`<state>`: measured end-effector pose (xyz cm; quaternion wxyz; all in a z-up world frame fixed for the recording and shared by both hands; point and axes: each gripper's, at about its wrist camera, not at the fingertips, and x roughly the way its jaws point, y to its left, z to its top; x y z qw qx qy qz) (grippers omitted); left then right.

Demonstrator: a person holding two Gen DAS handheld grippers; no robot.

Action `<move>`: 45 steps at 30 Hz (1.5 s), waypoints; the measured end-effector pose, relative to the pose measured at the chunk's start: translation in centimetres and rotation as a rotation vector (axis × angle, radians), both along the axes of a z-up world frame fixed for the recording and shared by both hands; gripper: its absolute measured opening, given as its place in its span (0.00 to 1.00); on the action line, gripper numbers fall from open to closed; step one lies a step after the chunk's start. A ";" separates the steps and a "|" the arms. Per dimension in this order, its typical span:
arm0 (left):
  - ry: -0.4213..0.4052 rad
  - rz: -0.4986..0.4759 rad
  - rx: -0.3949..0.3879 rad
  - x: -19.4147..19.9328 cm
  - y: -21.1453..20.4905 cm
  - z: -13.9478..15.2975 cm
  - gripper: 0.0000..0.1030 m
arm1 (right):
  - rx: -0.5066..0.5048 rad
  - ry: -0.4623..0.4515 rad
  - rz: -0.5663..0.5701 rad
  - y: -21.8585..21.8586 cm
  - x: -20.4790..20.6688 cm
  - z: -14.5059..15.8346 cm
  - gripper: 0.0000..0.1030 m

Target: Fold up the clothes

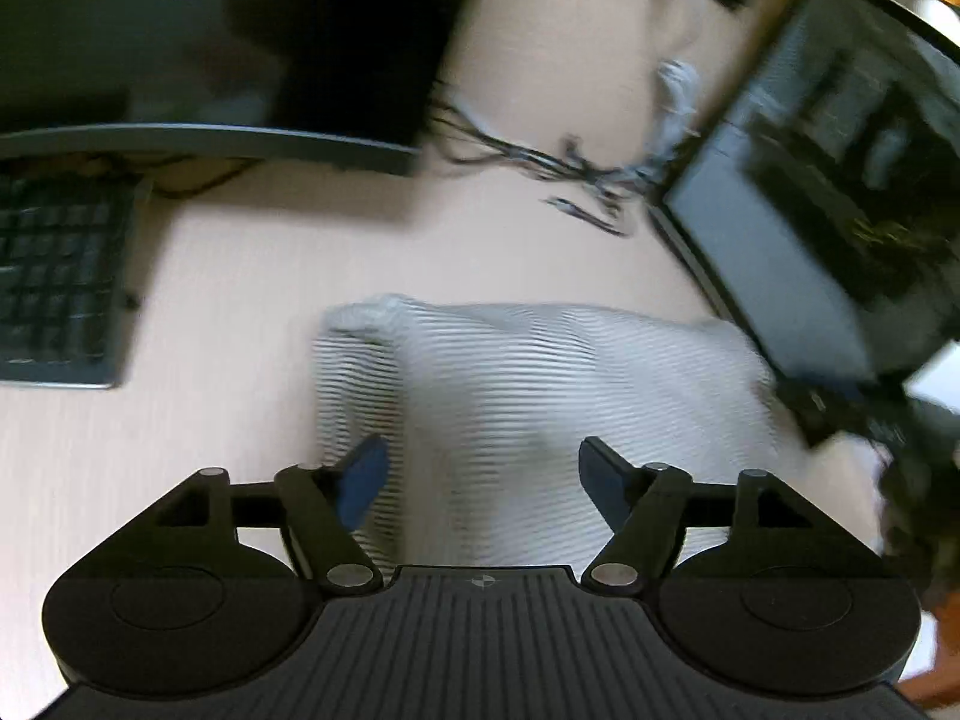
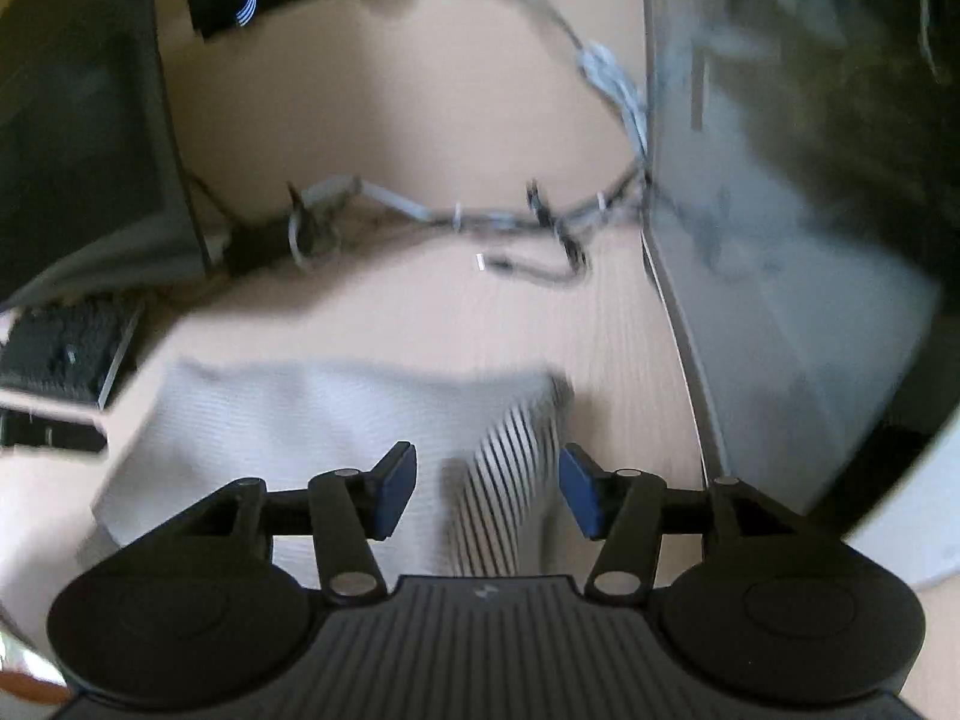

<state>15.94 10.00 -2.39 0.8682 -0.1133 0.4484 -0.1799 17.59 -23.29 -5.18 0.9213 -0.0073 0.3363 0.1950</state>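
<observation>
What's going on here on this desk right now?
A person with two handheld grippers is folding a striped garment on a light wood desk. The left gripper and right gripper are both open above the cloth, gripping nothing. The garment already looks partly folded. A keyboard, monitors and loose cables surround it.

A pale wood counter (image 1: 252,276) is seen carrying a dark keyboard (image 1: 57,294) at the left, below a curved monitor (image 1: 210,48). A second screen (image 1: 840,180) is tilted at the right. A tangle of black and white cables (image 2: 510,222) is spread between them.
</observation>
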 end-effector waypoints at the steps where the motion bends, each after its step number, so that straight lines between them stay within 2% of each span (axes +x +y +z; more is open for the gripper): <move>1: 0.008 -0.031 -0.008 -0.2 -0.8 0.0 0.74 | -0.003 -0.017 0.011 0.4 0.2 0.2 0.46; 2: 0.023 -0.071 -0.022 -0.3 -1.6 -0.3 0.74 | -0.013 -0.026 0.031 1.0 0.5 0.2 0.38; 3: 0.054 -0.109 -0.043 -0.3 -2.3 -0.7 0.74 | -0.026 -0.027 0.055 1.5 0.9 -0.1 0.35; 6: 0.167 -0.196 -0.087 -0.1 -4.5 -2.8 0.74 | -0.085 -0.003 0.106 3.0 2.1 -2.0 0.34; 7: 0.185 -0.211 -0.070 0.1 -5.0 -3.4 0.74 | -0.105 0.007 0.113 3.2 2.4 -2.9 0.34; 10: 0.204 -0.222 -0.028 1.0 -5.9 -4.7 0.74 | -0.150 0.016 0.128 3.2 2.5 -4.8 0.34; 12: 0.209 -0.199 -0.049 2.2 -5.7 -4.8 0.74 | -0.177 0.008 0.124 3.1 1.7 -4.8 0.34; 18: 0.116 -0.106 -0.012 6.5 -5.6 -4.7 0.74 | -0.113 0.074 0.077 2.3 -1.0 -4.9 0.35; 20: 0.091 -0.097 0.007 7.2 -6.0 -4.7 0.74 | -0.073 0.106 0.073 2.7 -2.5 -4.8 0.41; 22: 0.065 -0.088 0.025 8.0 -6.5 -4.7 0.77 | -0.042 0.130 0.120 3.9 -4.0 -4.6 0.50; 25: 0.026 -0.074 0.054 9.1 -7.2 -4.7 0.80 | -0.028 0.140 0.206 5.8 -5.7 -4.5 0.55; 26: 0.014 -0.070 0.063 9.4 -7.4 -4.7 0.80 | -0.025 0.139 0.219 6.1 -6.0 -4.3 0.55; 29: 0.003 -0.084 0.024 8.9 -6.3 -3.8 0.81 | 0.008 0.119 0.200 5.5 -5.8 -2.9 0.54; 32: -0.034 -0.089 0.006 7.8 -5.4 -2.4 0.81 | 0.004 0.028 0.121 3.8 -5.2 -1.1 0.53; 33: -0.043 -0.101 -0.006 7.3 -5.4 -1.9 0.81 | -0.019 0.001 0.097 3.4 -4.9 -0.8 0.50; 35: -0.059 -0.126 -0.033 6.1 -5.5 -0.9 0.79 | -0.065 0.011 0.066 2.7 -3.8 -1.5 0.37; 37: -0.054 -0.164 -0.048 5.0 -6.0 -0.5 0.79 | -0.104 0.042 0.043 2.1 -2.8 -2.6 0.35; 40: 0.001 -0.214 -0.070 4.0 -6.9 -1.3 0.77 | -0.138 0.105 0.038 1.8 -2.5 -5.0 0.35; 45: 0.094 -0.209 -0.013 4.6 -7.6 -4.5 0.66 | -0.140 0.103 0.035 1.9 -4.2 -5.3 0.35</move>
